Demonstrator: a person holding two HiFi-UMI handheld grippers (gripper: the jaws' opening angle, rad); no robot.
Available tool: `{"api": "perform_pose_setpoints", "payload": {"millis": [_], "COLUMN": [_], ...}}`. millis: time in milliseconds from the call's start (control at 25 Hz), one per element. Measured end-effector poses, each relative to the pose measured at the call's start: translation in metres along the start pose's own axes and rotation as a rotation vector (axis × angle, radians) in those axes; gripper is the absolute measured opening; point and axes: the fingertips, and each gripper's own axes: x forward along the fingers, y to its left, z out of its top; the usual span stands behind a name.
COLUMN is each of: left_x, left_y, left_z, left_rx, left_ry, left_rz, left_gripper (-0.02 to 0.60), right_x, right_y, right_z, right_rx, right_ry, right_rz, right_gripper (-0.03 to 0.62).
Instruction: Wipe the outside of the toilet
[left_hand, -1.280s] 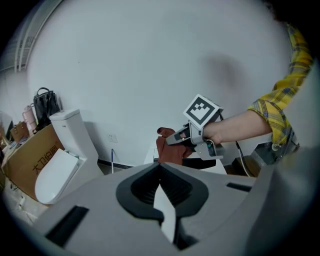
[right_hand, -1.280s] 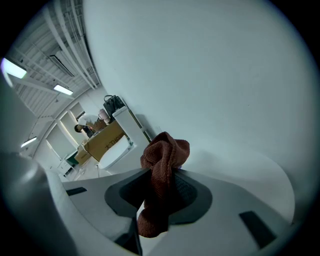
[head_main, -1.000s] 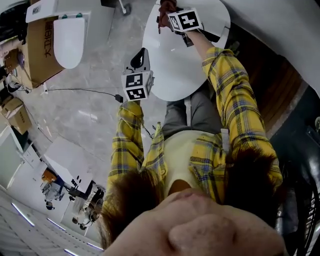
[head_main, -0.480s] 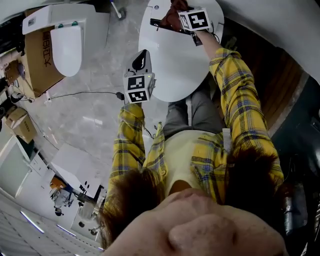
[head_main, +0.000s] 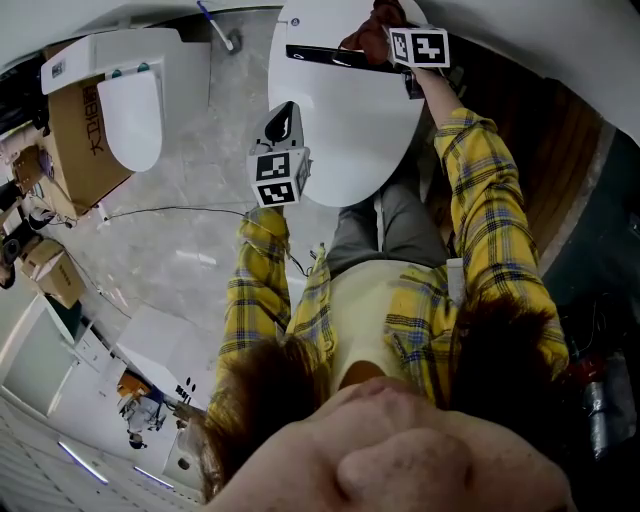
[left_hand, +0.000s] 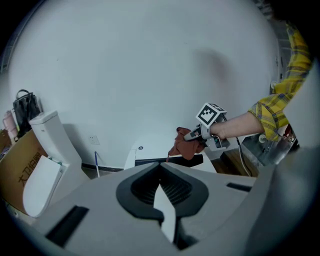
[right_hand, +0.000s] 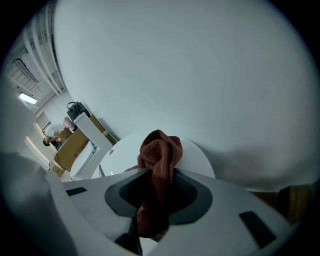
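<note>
White oval-lidded toilet (head_main: 340, 120): centre of the scene, just beyond the person's knees. The lid is down and a dark band (head_main: 320, 54) crosses its far end.
Second white toilet (head_main: 130, 105): far left, beside a brown cardboard box (head_main: 72, 125). Judged not to be the work piece.
Left gripper (head_main: 284, 112): hovers off the lid's left edge, jaws drawn together on nothing.
Right gripper (head_main: 380, 38): far right of the lid, clenched on a bunched rust-brown cloth (right_hand: 161, 150).
Cloth contact: the bunch sits by the dark band. Whether it presses the surface cannot be told.
Recommended method: hold the clamp firm and lay the cloth flat to the shell. Draw overlapping passes from far to near, then down both flanks.
Risk: a bunched cloth wipes only a narrow track, and the band's edge may snag it.
</note>
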Motion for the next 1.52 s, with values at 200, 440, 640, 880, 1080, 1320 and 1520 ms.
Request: {"api": "perform_pose_setpoints", "payload": {"millis": [200,440,640,880,1080,1320,1520], "left_x": [0.001,0.0,-0.003,-0.009,-0.013,-0.019,-0.029], "left_y": [-0.005,-0.007,-0.011,-0.006,0.0,0.019,0.032], "left_z": [0.004,0.006,0.004,0.005,0.005,0.006,-0.006], "left_rx": [0.013,0.012,-0.002,-0.023,-0.069,-0.124,-0.154], "left_ry": [-0.004,-0.012,-0.021,-0.045,-0.064,-0.083,-0.079], "left_rz": [-0.011,-0.019,-0.02,-0.012,0.013,0.061,0.096], "left_gripper": [0.008,0.008,0.008,0.008,0.008,0.008,0.008], "right_x": [-0.021,-0.042,-0.058,-0.08,-0.098,-0.099,-0.083], "right_y": [-0.028,-0.044,-0.048,-0.022,0.02,0.085,0.139], "right_z": [-0.017,-0.032,-0.046,-0.041,-0.034,-0.033,-0.037], "right_rx": [0.043,0.064,0.063,0.065,0.011,-0.07,-0.126], "right_ry": [-0.006,-0.018,-0.019,-0.084,-0.145,-0.17,-0.152], "right_rz": [-0.047,-0.099,-0.13,-0.084,-0.007,0.095,0.196], "right_gripper": [0.12,0.12,0.12,0.12,0.12,0.12,0.12]}}
